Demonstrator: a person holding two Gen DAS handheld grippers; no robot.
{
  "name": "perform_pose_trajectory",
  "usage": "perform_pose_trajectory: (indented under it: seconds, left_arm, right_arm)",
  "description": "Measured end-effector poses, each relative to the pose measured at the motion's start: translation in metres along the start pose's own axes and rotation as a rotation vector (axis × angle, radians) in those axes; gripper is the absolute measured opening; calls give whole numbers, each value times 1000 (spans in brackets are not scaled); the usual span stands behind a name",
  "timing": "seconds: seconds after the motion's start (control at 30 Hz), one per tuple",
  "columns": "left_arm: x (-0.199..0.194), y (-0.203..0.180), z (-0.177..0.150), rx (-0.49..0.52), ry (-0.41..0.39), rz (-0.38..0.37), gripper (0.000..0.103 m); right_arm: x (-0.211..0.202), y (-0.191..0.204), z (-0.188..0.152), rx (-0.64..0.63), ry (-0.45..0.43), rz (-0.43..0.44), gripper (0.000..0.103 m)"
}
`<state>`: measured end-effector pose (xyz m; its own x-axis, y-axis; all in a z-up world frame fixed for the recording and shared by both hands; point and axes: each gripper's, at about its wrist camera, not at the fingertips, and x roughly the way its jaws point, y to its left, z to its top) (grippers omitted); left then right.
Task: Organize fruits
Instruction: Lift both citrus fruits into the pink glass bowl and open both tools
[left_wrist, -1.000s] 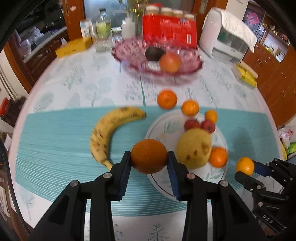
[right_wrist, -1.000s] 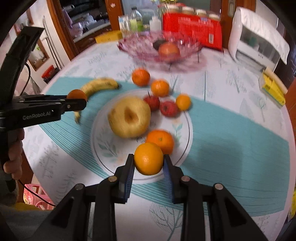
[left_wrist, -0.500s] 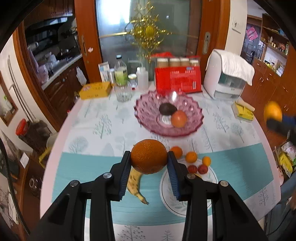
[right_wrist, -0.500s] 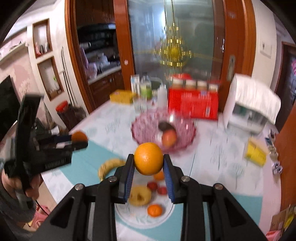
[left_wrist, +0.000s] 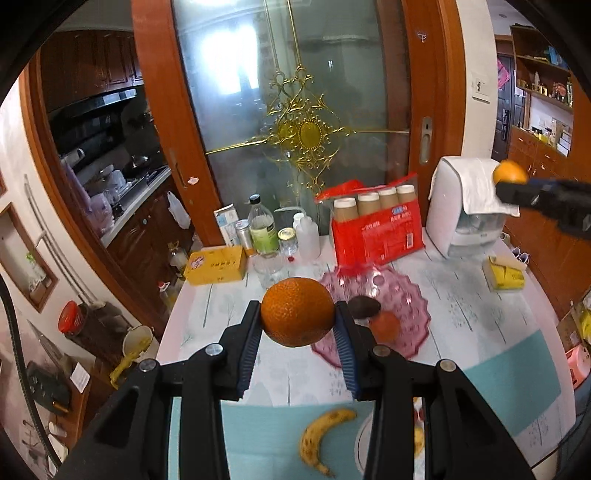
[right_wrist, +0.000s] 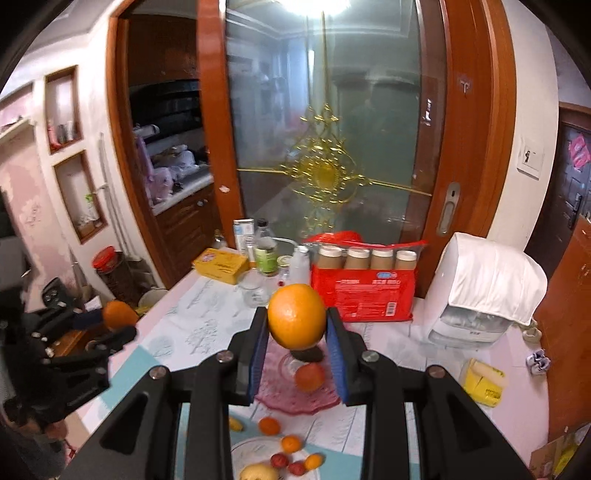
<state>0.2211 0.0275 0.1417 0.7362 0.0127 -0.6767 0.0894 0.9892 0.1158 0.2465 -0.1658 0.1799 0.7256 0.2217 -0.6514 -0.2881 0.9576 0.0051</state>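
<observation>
My left gripper (left_wrist: 297, 322) is shut on a dark orange (left_wrist: 297, 312), held high above the table. My right gripper (right_wrist: 296, 332) is shut on a lighter orange (right_wrist: 296, 316), level with it. Each one shows in the other's view: the right gripper (left_wrist: 515, 188) at the upper right, the left gripper (right_wrist: 120, 328) at the left edge. Below and ahead stands the pink glass bowl (right_wrist: 277, 391) with a dark avocado (left_wrist: 365, 307) and a red-orange fruit (right_wrist: 309, 376). Nearer lie a banana (left_wrist: 321, 439) and a white plate (right_wrist: 247, 448) with several small fruits.
Behind the bowl stand a red pack of paper cups (left_wrist: 376, 236), bottles and jars (left_wrist: 264, 232), a yellow box (left_wrist: 216, 264) and a white appliance under a cloth (left_wrist: 465, 206). Another yellow box (left_wrist: 508, 275) lies at the right. A glass door closes the back.
Both grippers rose well above the table with their oranges still held. The plate, banana and bowl dropped low in the views, and the door came into sight.
</observation>
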Motion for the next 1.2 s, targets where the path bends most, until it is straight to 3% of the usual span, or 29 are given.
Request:
perform_pose_trajectory:
  seconds: [0.1, 0.27, 0.53, 0.7, 0.8, 1.2]
  left_arm:
    - [42, -2, 15, -3, 38, 4, 37]
    - [127, -13, 8, -18, 145, -20, 37]
    - [258, -53, -43, 25, 337, -81, 37]
    - [316, -72, -75, 41, 426, -102, 37]
    - [334, -78, -85, 46, 448, -108, 37]
    - [370, -86, -100, 61, 480, -113, 38]
  right_arm:
    - [43, -9, 4, 13, 50, -33, 31]
    - [129, -26, -17, 54, 172, -58, 31]
    - [249, -47, -83, 140, 360, -45, 31]
    - [308, -53, -125, 187, 467, -62, 31]
    - [328, -56, -139, 198, 488, -73, 31]
    - [358, -49, -143, 154, 462, -84, 31]
